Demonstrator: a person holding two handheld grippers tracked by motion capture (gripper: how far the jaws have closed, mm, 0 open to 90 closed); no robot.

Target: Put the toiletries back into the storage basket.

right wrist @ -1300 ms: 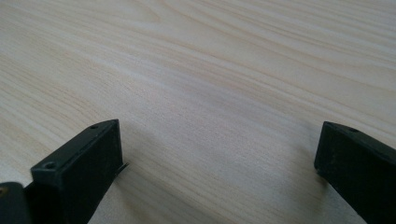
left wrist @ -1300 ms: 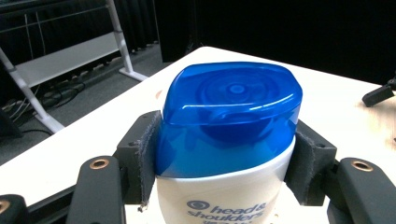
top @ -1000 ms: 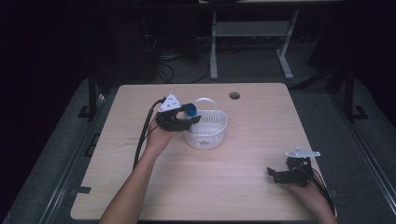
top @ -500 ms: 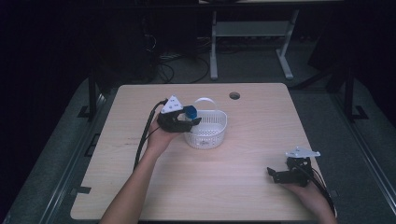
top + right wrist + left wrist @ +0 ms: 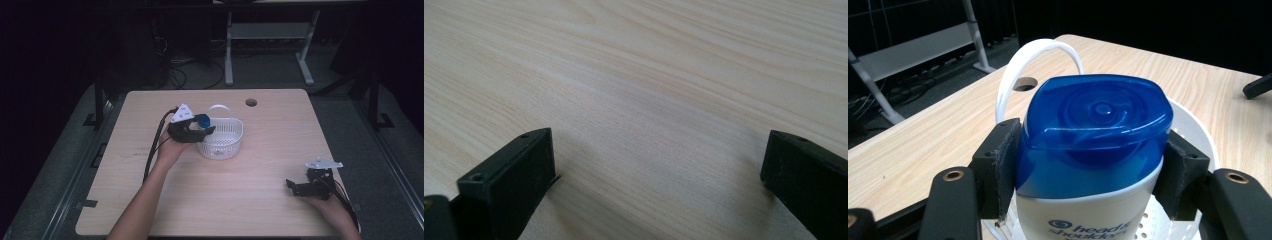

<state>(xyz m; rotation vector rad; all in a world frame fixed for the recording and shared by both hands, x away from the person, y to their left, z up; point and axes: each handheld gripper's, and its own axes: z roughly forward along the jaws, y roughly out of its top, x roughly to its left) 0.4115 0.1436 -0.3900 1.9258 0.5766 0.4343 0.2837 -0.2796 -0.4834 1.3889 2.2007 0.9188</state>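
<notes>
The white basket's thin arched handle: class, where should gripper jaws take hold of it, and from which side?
Grip the handle at the top of its arch, coming from above: it stands upright over the basket, thin enough for the jaws, with clear space on both faces there.

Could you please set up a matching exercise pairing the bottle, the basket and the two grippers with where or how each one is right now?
Things:
1. shampoo bottle
2. white basket
3. left gripper
4. right gripper

States:
A. open, low over bare wood at the table's near right
B. stands on the table, handle raised
C. shut on the blue-capped thing
D. clamped between two black pads, above the basket

Pairs: 1-D, 2-B, 3-C, 4-A
</notes>
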